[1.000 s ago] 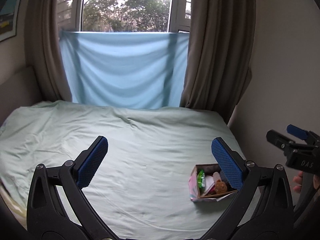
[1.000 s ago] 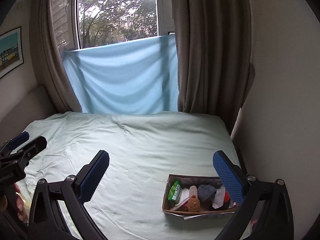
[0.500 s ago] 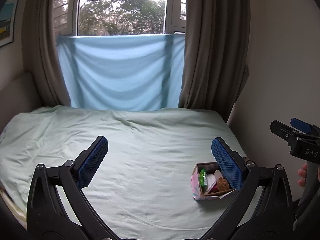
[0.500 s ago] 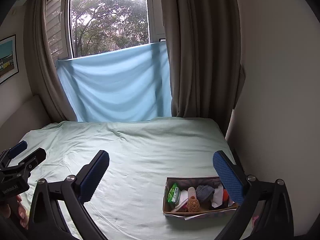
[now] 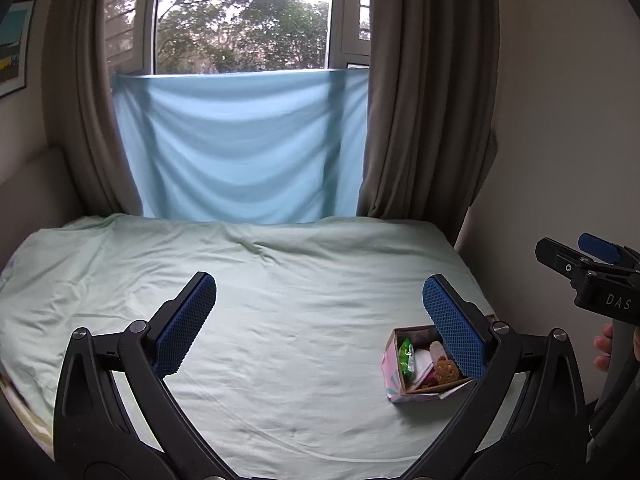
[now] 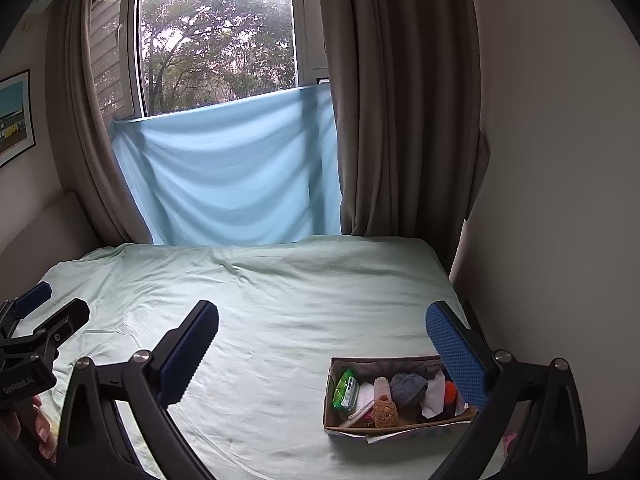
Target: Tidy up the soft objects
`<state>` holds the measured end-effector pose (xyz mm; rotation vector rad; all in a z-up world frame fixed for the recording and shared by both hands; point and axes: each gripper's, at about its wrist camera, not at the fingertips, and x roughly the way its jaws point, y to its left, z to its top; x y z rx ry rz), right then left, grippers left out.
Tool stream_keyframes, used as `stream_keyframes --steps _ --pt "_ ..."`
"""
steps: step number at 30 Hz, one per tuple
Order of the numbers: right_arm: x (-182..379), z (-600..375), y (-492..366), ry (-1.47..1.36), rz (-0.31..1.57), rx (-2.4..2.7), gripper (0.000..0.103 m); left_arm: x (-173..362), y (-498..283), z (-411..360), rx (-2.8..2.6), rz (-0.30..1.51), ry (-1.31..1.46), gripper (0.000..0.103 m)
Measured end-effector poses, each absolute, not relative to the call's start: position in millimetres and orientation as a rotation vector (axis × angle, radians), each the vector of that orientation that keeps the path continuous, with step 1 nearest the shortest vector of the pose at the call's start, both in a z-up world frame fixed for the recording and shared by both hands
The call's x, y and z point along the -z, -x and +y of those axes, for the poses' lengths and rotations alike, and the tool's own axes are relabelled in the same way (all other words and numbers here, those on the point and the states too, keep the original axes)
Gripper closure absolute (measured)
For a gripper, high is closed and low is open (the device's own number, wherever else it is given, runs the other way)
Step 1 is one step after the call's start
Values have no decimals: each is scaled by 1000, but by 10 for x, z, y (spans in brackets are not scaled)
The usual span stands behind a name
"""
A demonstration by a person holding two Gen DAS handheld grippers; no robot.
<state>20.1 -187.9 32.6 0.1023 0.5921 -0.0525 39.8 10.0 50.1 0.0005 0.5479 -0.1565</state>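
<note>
A small open cardboard box [image 6: 336, 428] [image 5: 394, 380] sits on the pale green bed sheet [image 6: 300, 300] near the bed's right edge. Inside lie a green packet [image 6: 346, 388], a white cloth [image 6: 434, 394], a grey knitted piece [image 6: 408, 388], a small brown teddy [image 6: 385, 410] [image 5: 445, 370] and something orange [image 6: 451, 392]. My right gripper [image 6: 322, 364] hovers open above the bed, its right finger in front of the box's right end. My left gripper [image 5: 320, 332] is open too, with nothing between its fingers. Each gripper shows at the edge of the other's view.
A wall [image 6: 560, 200] runs close along the bed's right side. Brown curtains [image 6: 400, 120] and a light blue cloth [image 6: 232, 176] hang at the window behind the bed. A padded headboard [image 5: 36, 196] bounds the left side. A hand [image 5: 602, 348] holds the right gripper's handle.
Both cameras have lifted and tilted up a little, so more window shows and the box sits lower in view. Both grippers stay open.
</note>
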Motion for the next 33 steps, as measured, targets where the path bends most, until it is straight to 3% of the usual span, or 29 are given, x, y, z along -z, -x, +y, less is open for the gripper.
stream_keyframes --steps 33 --pt "-317 -1860 -257 -101 590 56 0 -488 -396 45 145 548 11 0"
